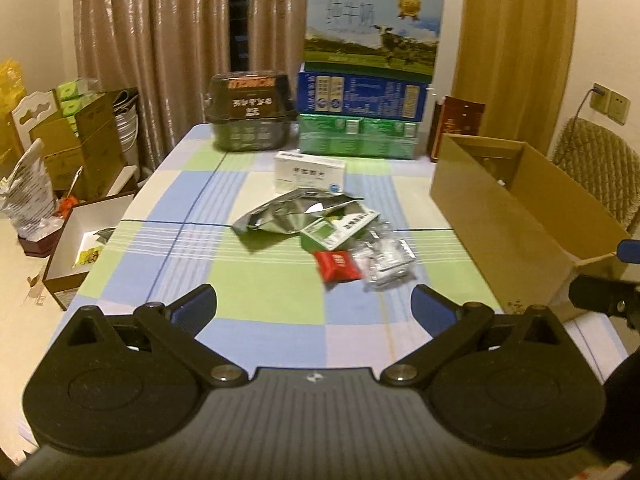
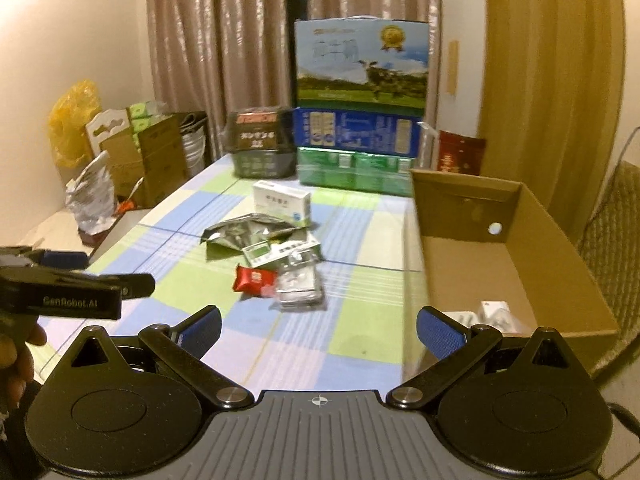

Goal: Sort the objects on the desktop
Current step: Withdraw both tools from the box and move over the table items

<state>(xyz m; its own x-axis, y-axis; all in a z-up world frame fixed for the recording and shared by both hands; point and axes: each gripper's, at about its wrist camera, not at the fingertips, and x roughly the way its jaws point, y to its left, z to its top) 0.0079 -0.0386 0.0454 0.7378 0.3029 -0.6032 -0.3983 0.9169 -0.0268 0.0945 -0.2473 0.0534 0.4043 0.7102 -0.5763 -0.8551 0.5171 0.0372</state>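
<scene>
A home room: curtains (image 1: 160, 40), checked-cloth tabletop (image 1: 168, 240), stacked milk cartons (image 1: 368, 80), cushioned chair (image 1: 600, 168), wall socket (image 1: 608, 102).

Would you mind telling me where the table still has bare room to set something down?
Bare tablecloth runs left of the foil bag and in front of the red packet. The middle pile is crowded; the cardboard box blocks the right.

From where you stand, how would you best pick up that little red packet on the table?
Probably pinch the red packet across its short width, coming down from above on its near-left side: it lies flat, and the clear plastic packs crowd its right edge.
</scene>
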